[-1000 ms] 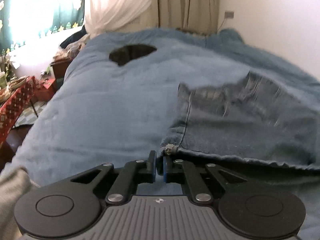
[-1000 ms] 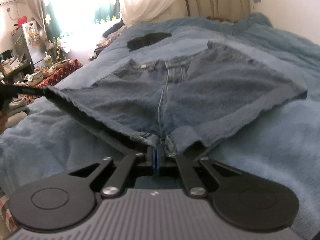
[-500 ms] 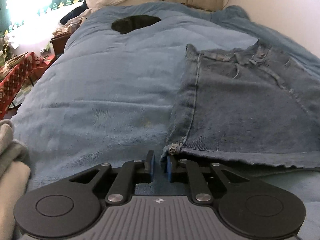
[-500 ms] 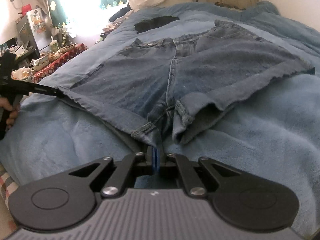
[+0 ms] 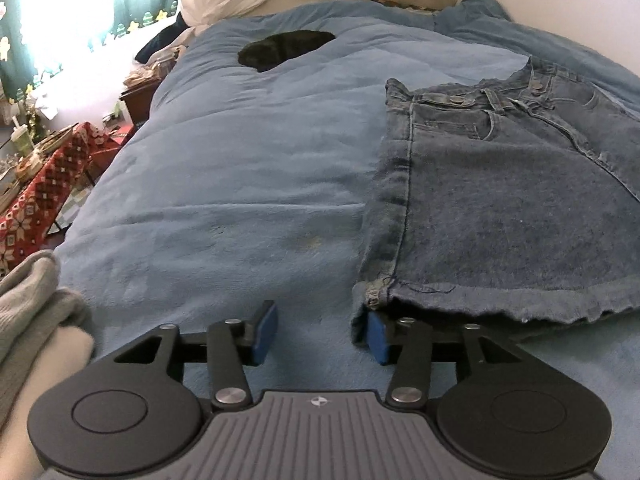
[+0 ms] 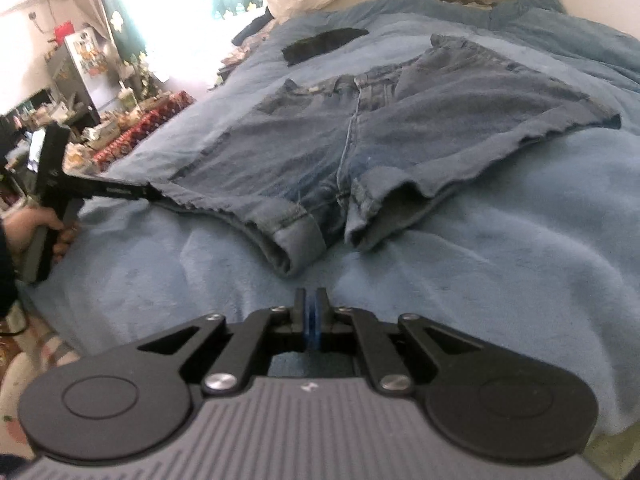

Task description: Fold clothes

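1. Left gripper (image 5: 320, 330): jaws parted and opening. Nothing lies between the pads but bare blanket. The right-hand blue pad (image 5: 378, 336) sits at the hem corner of the denim shorts (image 5: 500, 216), touching or just under it; the left-hand pad stands clear of the cloth.
2. Right gripper (image 6: 311, 312): jaws clenched, blue pads pressed together with nothing held. The shorts lie just ahead of the tips, apart from them; the nearest part is the rolled cuff of one leg opening.
3. Denim shorts, from the right wrist view: spread flat, front up, waistband away from the jaws, both leg hems toward them. The far-side leg extends ahead and to the right.
4. From the same view the left gripper (image 6: 154, 196) reaches the shorts' left hem corner from the side; a hand (image 6: 36, 226) grips its handle.
5. Support: blue blanket (image 5: 240, 184) over a bed, beneath both jaws and the shorts.
6. Beyond the shorts: a dark garment (image 5: 286, 48) lies on the blanket, well apart.
7. Left of the left jaws: a grey knit item (image 5: 36, 300) at the frame edge.
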A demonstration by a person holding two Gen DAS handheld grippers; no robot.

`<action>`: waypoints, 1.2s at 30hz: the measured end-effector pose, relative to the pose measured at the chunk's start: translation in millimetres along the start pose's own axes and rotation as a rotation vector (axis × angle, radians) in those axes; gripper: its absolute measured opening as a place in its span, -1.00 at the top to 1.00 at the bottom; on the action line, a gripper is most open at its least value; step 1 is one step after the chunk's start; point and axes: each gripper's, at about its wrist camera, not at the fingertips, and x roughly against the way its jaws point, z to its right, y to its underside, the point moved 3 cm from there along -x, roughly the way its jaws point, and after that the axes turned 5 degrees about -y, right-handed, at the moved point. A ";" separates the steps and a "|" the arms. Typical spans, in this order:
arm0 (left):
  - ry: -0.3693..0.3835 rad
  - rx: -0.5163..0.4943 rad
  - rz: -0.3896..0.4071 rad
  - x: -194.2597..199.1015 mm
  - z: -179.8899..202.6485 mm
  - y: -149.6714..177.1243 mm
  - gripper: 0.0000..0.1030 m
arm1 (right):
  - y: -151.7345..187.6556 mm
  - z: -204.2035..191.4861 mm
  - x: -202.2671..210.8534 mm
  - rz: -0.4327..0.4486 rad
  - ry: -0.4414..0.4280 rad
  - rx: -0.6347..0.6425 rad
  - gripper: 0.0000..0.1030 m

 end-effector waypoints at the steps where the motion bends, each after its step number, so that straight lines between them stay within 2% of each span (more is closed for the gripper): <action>1: -0.005 0.001 -0.002 3.9 -0.9 0.9 0.07 | -2.0 1.6 7.3 0.012 -0.003 0.008 0.95; 4: -0.043 -0.017 -0.004 17.1 -1.1 5.1 0.08 | -13.5 7.0 25.4 0.062 0.000 0.049 0.95; 7: -0.057 0.011 0.009 36.9 -2.4 8.7 0.10 | -32.8 12.2 33.6 0.127 0.022 0.127 0.94; 9: -0.042 0.057 0.033 52.1 2.1 7.0 0.25 | -47.6 17.8 27.5 0.161 0.030 0.169 0.92; 11: 0.025 0.104 0.081 71.0 18.5 1.8 0.26 | -58.5 23.7 14.3 0.164 0.023 0.188 0.91; 13: 0.103 0.100 0.130 87.3 49.4 -4.9 0.26 | -61.5 29.7 -1.1 0.144 0.015 0.186 0.90; 16: 0.234 0.085 0.169 101.4 101.0 -11.9 0.26 | -48.5 40.5 -23.2 0.080 0.018 0.158 0.91; 19: 0.371 0.089 0.156 102.0 145.1 -15.3 0.26 | -25.2 54.9 -36.0 0.029 0.042 0.134 0.95; 22: 0.416 0.040 0.156 97.0 183.1 -18.5 0.26 | -18.4 64.3 -25.9 0.042 0.011 0.093 0.97; 27: 0.463 0.020 0.169 92.8 224.1 -24.1 0.26 | -38.0 84.4 17.0 0.105 -0.005 0.041 0.93; 29: 0.468 -0.006 0.174 94.2 241.5 -22.6 0.26 | -53.8 98.6 34.9 0.138 0.021 0.053 0.92; 31: 0.487 -0.014 0.171 94.3 253.7 -21.8 0.26 | -74.5 119.3 49.7 0.172 0.084 0.094 0.85; 35: 0.501 -0.023 0.174 92.1 276.4 -22.9 0.26 | -112.1 174.1 51.1 0.187 0.222 0.123 0.70; 36: 0.501 -0.029 0.176 91.1 280.6 -22.6 0.26 | -119.3 190.1 48.2 0.184 0.248 0.114 0.58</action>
